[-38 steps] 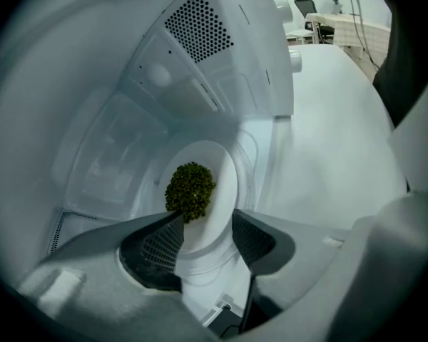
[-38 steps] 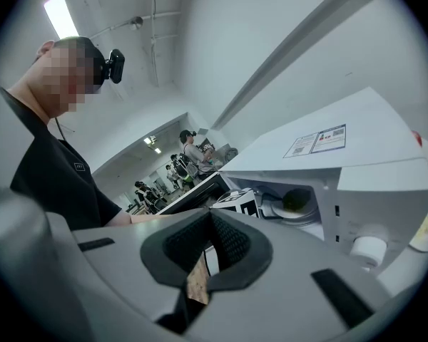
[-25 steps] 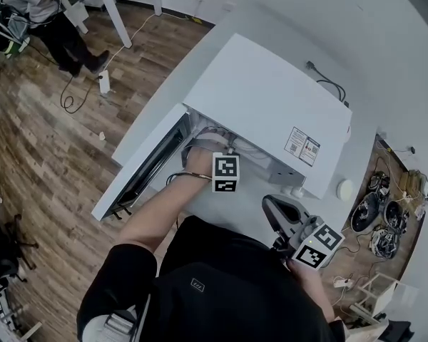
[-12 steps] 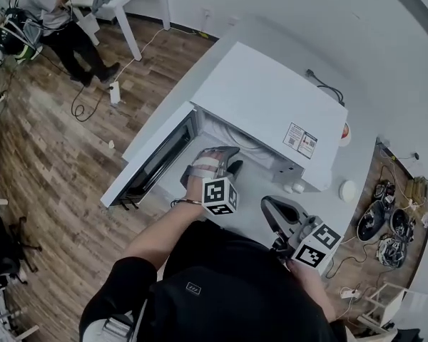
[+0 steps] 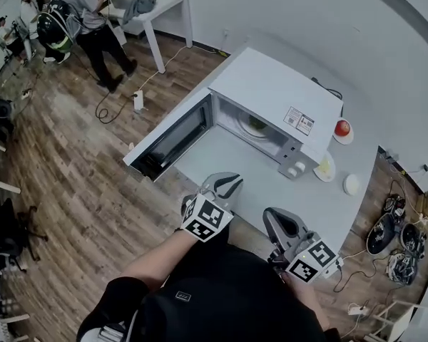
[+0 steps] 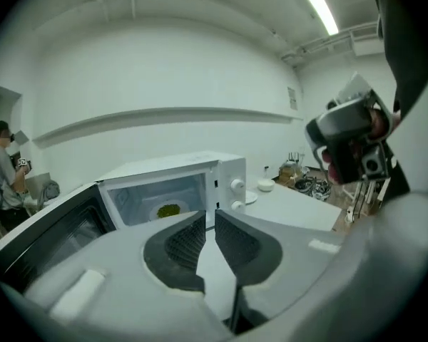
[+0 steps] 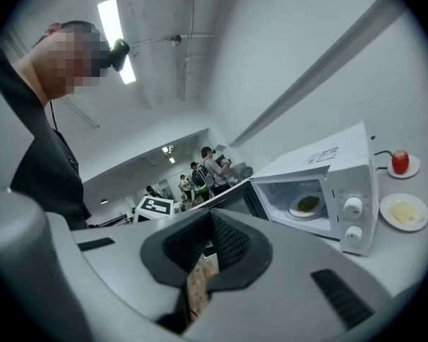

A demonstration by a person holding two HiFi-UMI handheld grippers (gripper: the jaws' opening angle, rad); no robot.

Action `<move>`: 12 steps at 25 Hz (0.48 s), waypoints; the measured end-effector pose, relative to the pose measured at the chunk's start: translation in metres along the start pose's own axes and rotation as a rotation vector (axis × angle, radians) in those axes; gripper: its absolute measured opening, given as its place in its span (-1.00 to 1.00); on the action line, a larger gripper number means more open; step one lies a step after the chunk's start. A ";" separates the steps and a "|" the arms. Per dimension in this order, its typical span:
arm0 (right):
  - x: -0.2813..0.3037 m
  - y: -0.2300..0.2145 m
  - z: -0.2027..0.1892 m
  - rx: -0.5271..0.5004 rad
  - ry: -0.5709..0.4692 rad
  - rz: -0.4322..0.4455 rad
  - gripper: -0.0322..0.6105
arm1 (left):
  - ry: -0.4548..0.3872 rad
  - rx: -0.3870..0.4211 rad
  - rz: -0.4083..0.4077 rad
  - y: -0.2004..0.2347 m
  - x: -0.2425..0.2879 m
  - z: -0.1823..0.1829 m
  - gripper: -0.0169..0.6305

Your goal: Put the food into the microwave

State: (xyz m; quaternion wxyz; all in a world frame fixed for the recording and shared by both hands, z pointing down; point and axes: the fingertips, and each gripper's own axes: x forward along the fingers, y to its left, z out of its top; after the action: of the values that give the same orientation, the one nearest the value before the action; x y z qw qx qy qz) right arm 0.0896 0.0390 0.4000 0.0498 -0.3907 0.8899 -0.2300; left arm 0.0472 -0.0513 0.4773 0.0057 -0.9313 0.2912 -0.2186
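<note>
White box-shaped microwave oven (image 5: pixel 278 95) is standing on the white tabletop (image 5: pixel 257 187), its dark-windowed door (image 5: pixel 172 137) hanging open. The green food on a round plate (image 5: pixel 256 125) is lying inside. The left gripper (image 6: pixel 207 216) has just been closing to a narrow slit, with nothing between its jaws. The right gripper (image 7: pixel 212 218) is pressing its jaws together, empty.

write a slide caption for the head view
Open microwave with green food inside; an apple and a plate of pale food sit beside it
</note>
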 end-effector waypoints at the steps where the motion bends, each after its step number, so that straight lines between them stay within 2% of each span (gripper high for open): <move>1: -0.007 0.008 -0.004 -0.010 -0.019 -0.005 -0.87 | -0.016 -0.015 0.001 -0.009 -0.013 0.004 -0.82; 4: -0.023 0.033 -0.014 -0.045 -0.077 -0.011 -0.87 | -0.042 -0.073 -0.010 -0.033 -0.053 0.013 -0.84; 8: -0.041 0.052 -0.015 -0.055 -0.140 -0.021 -0.87 | -0.079 -0.224 -0.060 -0.059 -0.094 0.027 -0.88; 12: -0.058 0.056 -0.004 -0.090 -0.213 -0.093 -0.87 | -0.115 -0.263 -0.080 -0.060 -0.132 0.040 -0.89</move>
State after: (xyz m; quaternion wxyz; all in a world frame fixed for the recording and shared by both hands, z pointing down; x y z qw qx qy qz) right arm 0.0910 0.1156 0.3736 0.1158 -0.4557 0.8699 -0.1491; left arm -0.0006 0.0653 0.3959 -0.1085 -0.9459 0.2792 -0.1250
